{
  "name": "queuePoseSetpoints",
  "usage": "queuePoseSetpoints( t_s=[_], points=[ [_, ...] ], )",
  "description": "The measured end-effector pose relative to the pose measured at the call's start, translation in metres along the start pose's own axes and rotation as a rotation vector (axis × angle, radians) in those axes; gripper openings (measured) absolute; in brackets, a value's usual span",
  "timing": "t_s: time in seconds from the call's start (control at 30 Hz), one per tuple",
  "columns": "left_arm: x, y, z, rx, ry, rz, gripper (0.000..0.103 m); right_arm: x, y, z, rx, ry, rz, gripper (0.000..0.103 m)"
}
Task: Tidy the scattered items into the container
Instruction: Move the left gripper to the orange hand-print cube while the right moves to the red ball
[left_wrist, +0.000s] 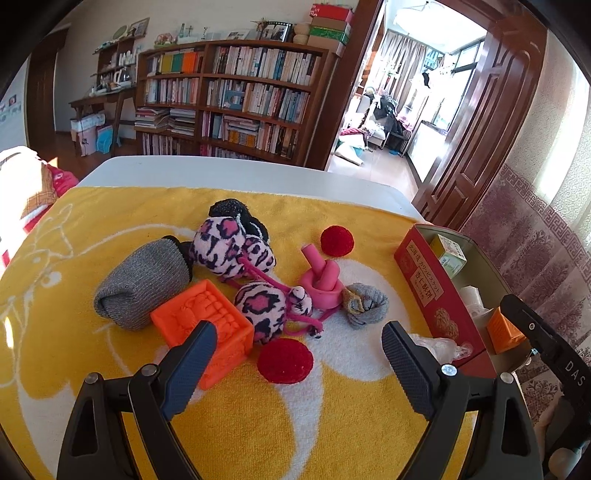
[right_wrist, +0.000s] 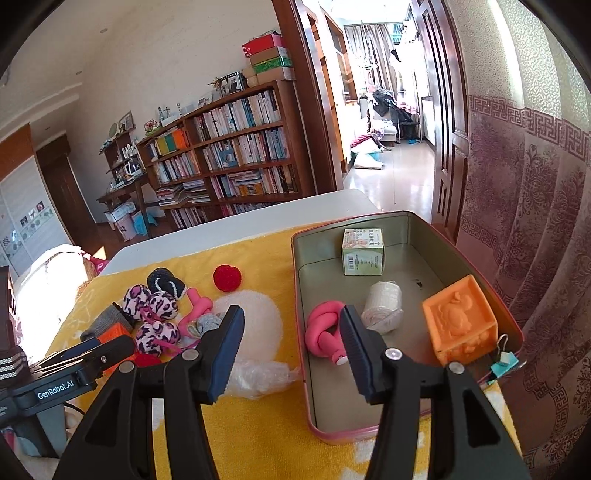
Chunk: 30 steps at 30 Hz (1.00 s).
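Honestly the whole next move comes down to where the scattered stuff sits relative to each hand. The left gripper (left_wrist: 299, 350) hangs right over the pile on the yellow towel (left_wrist: 236, 435), jaws spread wide with nothing between them, tilted down at the cloth. Straight ahead of it, pretty much centred in the gap, lies the near red pompom (left_wrist: 285, 360); the orange block (left_wrist: 205, 325) sits just beside the left-hand finger, partly tucked behind it, and the leopard plush balls (left_wrist: 258, 306) are a bit further on. So the left hand is clearly the closer one to the leftovers. The right gripper (right_wrist: 291, 347) is over at the tin (right_wrist: 476, 291), which lies off to the right of the pile, long side running away from the camera. Its jaws are partway apart and empty, one finger in front of the tin's near-left wall; the pink knotted tube (right_wrist: 323, 332) is already lying inside, along with a second orange block (right_wrist: 460, 321), a white roll (right_wrist: 382, 304) and a small green carton (right_wrist: 364, 251). My guess: the left hand takes the pompom, since it's lined up already, then swings right to the tin.
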<state>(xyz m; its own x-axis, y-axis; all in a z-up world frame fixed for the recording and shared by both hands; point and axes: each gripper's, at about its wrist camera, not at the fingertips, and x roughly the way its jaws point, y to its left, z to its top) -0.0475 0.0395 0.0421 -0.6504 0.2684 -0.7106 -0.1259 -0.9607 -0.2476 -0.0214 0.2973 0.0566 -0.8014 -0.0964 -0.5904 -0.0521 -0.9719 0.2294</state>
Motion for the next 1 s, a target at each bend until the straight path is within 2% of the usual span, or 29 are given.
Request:
queuePoseSetpoints(
  t_s=[0.17, 0.5, 0.7, 0.8, 1.0],
  points=[
    [-0.002, 0.022, -0.003, -0.019, 0.002, 0.023, 0.093, 0.004, 0.014, -0.001, 0.01, 0.036, 0.082, 0.058],
    [-0.006, 0.071, -0.013, -0.068, 0.023, 0.059, 0.093, 0.02, 0.055, -0.006, -0.06, 0.1, 0.127, 0.058],
    [0.005, 0.078, -0.009, -0.085, 0.063, 0.031, 0.093, 0.027, 0.074, -0.011, -0.091, 0.121, 0.139, 0.058],
    [0.01, 0.071, -0.005, -0.045, 0.056, -0.001, 0.093, 0.031, 0.079, -0.013, -0.097, 0.132, 0.147, 0.058],
    [0.03, 0.063, 0.002, 0.108, 0.082, -0.056, 0.093, 0.039, 0.082, -0.019, -0.101, 0.156, 0.151, 0.063]
  ],
)
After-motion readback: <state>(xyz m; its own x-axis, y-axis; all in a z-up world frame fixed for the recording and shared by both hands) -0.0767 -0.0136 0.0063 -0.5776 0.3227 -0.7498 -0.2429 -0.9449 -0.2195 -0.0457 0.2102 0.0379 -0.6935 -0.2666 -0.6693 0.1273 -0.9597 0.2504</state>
